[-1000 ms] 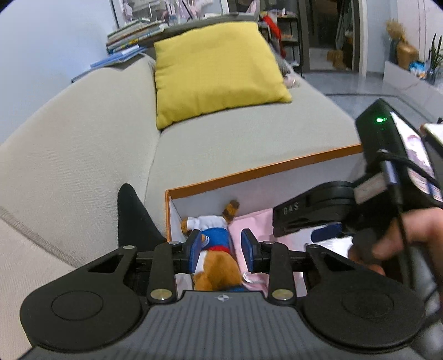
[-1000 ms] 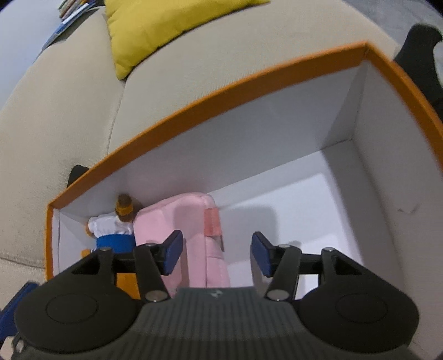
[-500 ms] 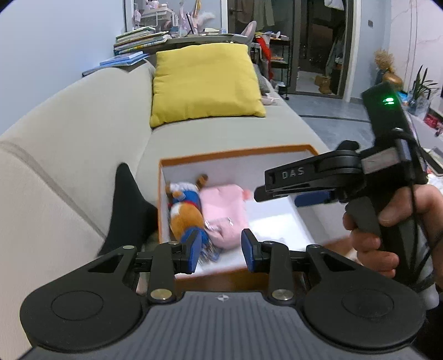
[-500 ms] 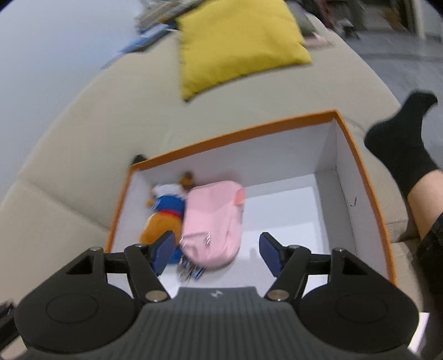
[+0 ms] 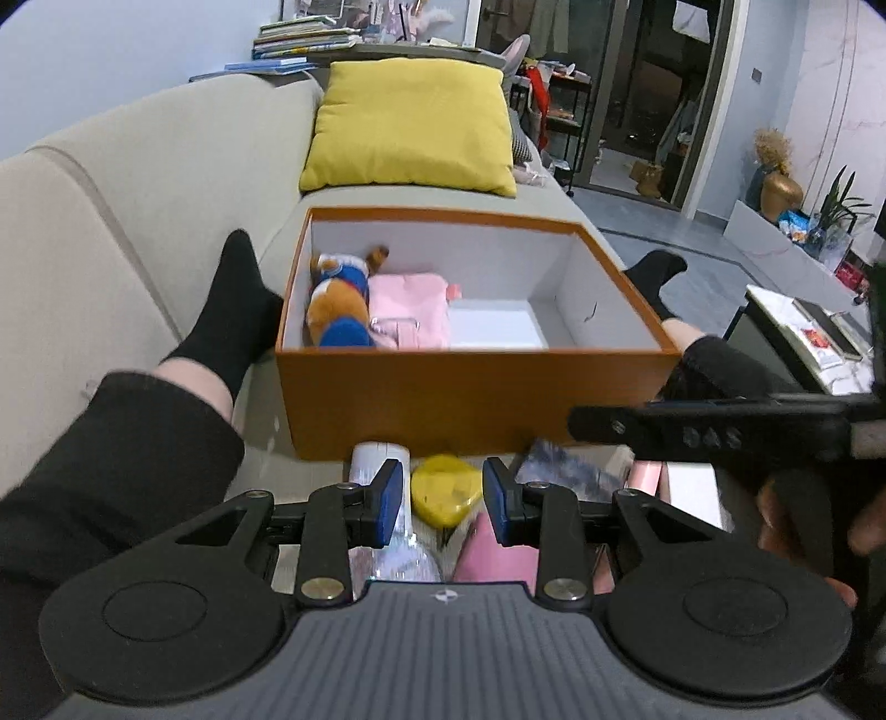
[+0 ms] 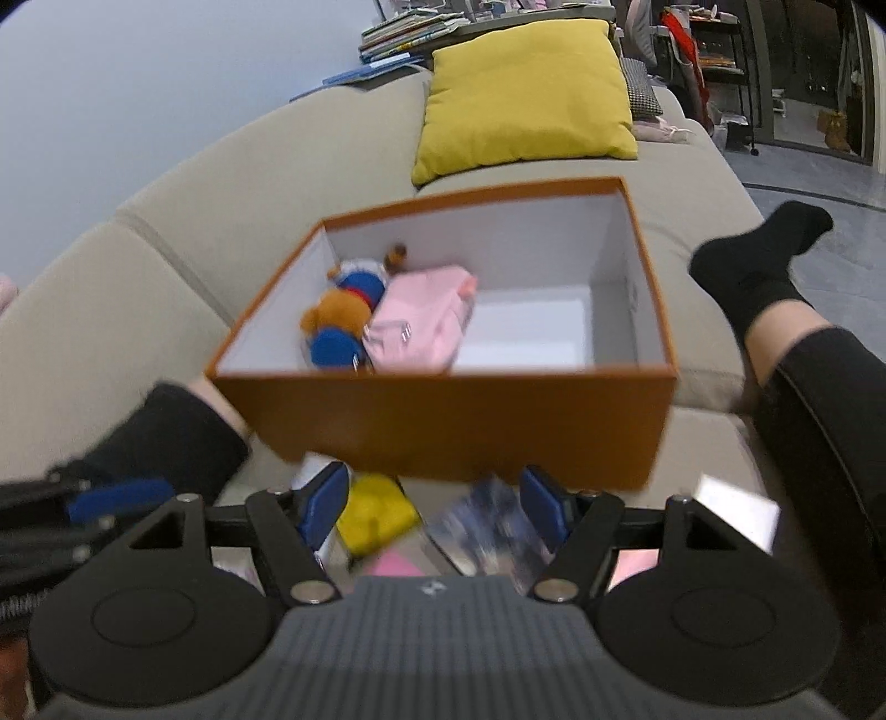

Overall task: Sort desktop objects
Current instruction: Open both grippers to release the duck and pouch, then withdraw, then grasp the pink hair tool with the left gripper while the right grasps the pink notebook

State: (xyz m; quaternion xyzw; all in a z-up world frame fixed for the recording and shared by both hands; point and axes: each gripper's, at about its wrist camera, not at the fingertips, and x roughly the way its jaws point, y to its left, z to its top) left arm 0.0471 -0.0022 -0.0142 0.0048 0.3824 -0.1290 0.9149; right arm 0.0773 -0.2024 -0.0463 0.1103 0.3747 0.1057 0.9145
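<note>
An orange box (image 5: 476,387) (image 6: 443,421) stands on the sofa seat. Inside it, against the left wall, lie a brown plush toy in blue (image 5: 338,299) (image 6: 338,315) and a pink pouch (image 5: 410,310) (image 6: 421,321). In front of the box is a loose pile: a yellow object (image 5: 443,501) (image 6: 376,515), a white cylinder (image 5: 376,459), a dark patterned packet (image 5: 565,471) (image 6: 493,526) and pink items (image 5: 493,554). My left gripper (image 5: 443,482) hangs open above the yellow object. My right gripper (image 6: 436,493) is open wide over the pile, holding nothing.
A person's legs in black socks (image 5: 232,310) (image 6: 758,266) lie on both sides of the box. A yellow cushion (image 5: 410,122) (image 6: 526,94) leans at the sofa's far end. Books (image 5: 304,41) are stacked behind the sofa. A low table (image 5: 819,332) with papers stands at the right.
Both grippers have drawn back out of the box toward the person. The pink pouch now lies in the box. The right jaws have widened. The pile in front has come into view.
</note>
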